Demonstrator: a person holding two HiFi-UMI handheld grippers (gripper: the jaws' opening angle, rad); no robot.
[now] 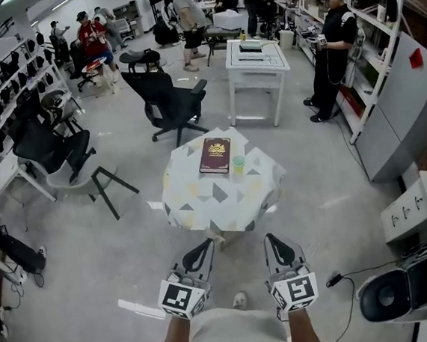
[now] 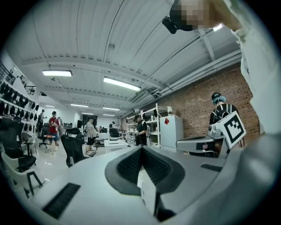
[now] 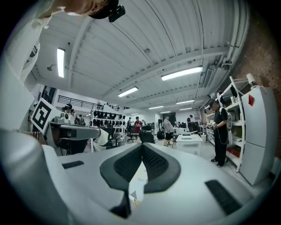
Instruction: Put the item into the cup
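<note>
A small table [image 1: 201, 201] under a white cloth with grey triangles stands on the floor ahead. On it sits a pale green cup [image 1: 238, 164], upright, close to the right of a dark red book [image 1: 215, 155]. No other small item shows on the table. My left gripper [image 1: 202, 246] [image 2: 142, 148] and right gripper [image 1: 275, 243] [image 3: 142, 145] hover side by side short of the table's near edge, pointing at it. Both are shut, their tips touching, with nothing between them. A strip of the patterned cloth [image 3: 135, 181] shows through the right gripper's gap.
Black office chairs [image 1: 169, 103] [image 1: 54, 152] stand left of and behind the table. A white desk [image 1: 256, 65] is farther back, with a person [image 1: 333, 50] by shelving on the right. A grey cabinet [image 1: 399, 111] lines the right wall. Cables and a black machine [image 1: 405, 291] lie at the lower right.
</note>
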